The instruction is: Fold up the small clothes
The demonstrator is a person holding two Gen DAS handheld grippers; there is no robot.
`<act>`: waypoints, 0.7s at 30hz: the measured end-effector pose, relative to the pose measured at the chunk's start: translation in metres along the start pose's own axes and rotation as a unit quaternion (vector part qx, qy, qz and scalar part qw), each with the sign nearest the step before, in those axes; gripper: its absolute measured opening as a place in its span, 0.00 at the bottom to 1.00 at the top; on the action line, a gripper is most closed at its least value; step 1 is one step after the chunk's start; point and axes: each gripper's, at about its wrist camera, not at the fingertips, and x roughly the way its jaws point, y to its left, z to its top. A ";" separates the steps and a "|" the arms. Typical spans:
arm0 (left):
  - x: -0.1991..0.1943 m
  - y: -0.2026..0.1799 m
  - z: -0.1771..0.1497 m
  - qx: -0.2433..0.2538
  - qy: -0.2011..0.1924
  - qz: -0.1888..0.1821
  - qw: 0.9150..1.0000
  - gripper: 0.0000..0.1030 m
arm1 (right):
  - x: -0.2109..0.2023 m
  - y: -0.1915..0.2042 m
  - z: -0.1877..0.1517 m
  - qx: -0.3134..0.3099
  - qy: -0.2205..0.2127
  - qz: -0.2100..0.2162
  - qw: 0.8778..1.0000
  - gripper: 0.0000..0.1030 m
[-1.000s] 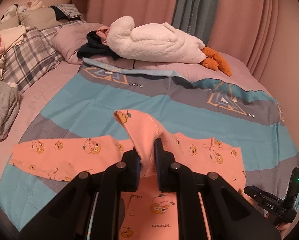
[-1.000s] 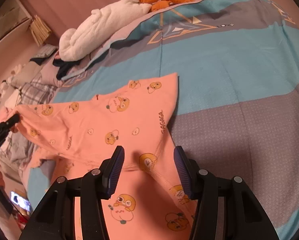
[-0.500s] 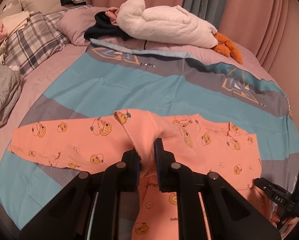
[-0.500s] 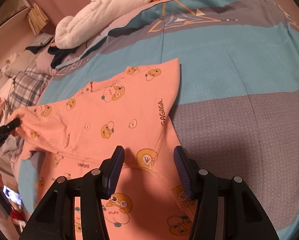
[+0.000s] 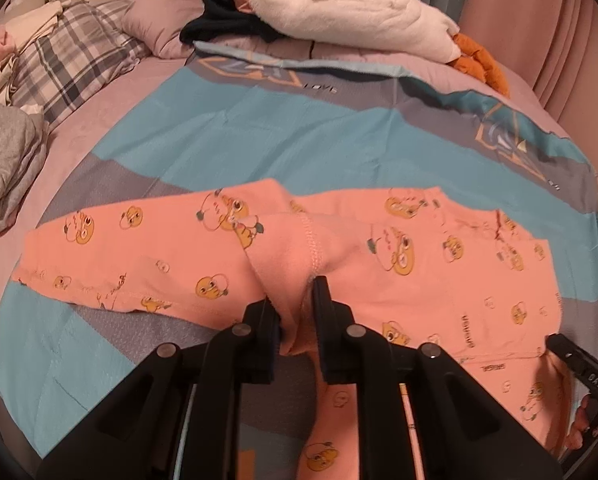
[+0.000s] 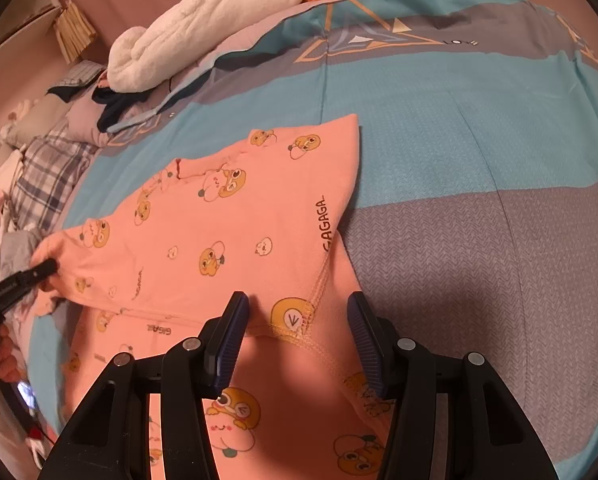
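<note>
A small orange garment with yellow cartoon prints [image 5: 419, 280] lies spread on the blue and grey bedspread [image 5: 299, 140]. My left gripper [image 5: 295, 304] is shut on a pinched fold of the garment at its crotch seam and holds it just above the bed. One long leg [image 5: 119, 256] stretches to the left. In the right wrist view the garment [image 6: 227, 232] lies flat, and my right gripper [image 6: 295, 320] is open and empty over its stitched seam. The left gripper [image 6: 19, 280] shows there at the far left, holding the fabric edge.
A white plush goose [image 5: 359, 12] with orange feet lies at the head of the bed beside a dark garment [image 5: 223, 28]. Plaid pillows [image 5: 67, 64] and a grey folded cloth [image 5: 3, 160] sit at the left. Pink curtains stand behind.
My left gripper has lowered the pinched fold toward the bed and carried it forward, so the garment lies flatter and wider. The right gripper stays open over the seam.
</note>
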 end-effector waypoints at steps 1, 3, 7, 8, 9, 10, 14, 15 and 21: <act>0.003 0.003 -0.001 -0.002 0.006 0.002 1.000 0.16 | 0.000 0.001 0.000 -0.001 0.000 -0.001 1.000 0.52; 0.009 0.006 -0.003 -0.007 0.014 0.005 1.000 0.16 | 0.000 0.001 0.000 -0.003 0.000 -0.003 1.000 0.52; 0.014 0.013 -0.006 -0.010 0.019 0.018 1.000 0.15 | 0.001 0.003 0.000 -0.006 -0.001 -0.008 1.000 0.52; 0.015 0.015 -0.007 -0.014 0.022 0.015 1.000 0.15 | 0.001 0.003 0.000 -0.006 -0.001 -0.009 1.000 0.52; 0.017 0.017 -0.008 -0.016 0.027 0.013 0.999 0.15 | 0.001 0.003 0.000 -0.006 -0.001 -0.010 1.000 0.52; 0.019 0.019 -0.009 -0.017 0.029 0.015 0.999 0.15 | 0.001 0.003 0.000 -0.007 -0.002 -0.011 1.000 0.52; 0.026 0.023 -0.012 -0.026 0.036 0.016 0.999 0.16 | 0.002 0.004 0.000 -0.009 -0.002 -0.014 1.000 0.52; 0.028 0.025 -0.013 -0.030 0.039 0.016 0.999 0.16 | 0.002 0.004 0.000 -0.010 -0.002 -0.015 1.000 0.52; 0.038 0.033 -0.020 -0.046 0.050 0.018 0.998 0.19 | 0.003 0.006 0.000 -0.015 -0.003 -0.023 1.000 0.52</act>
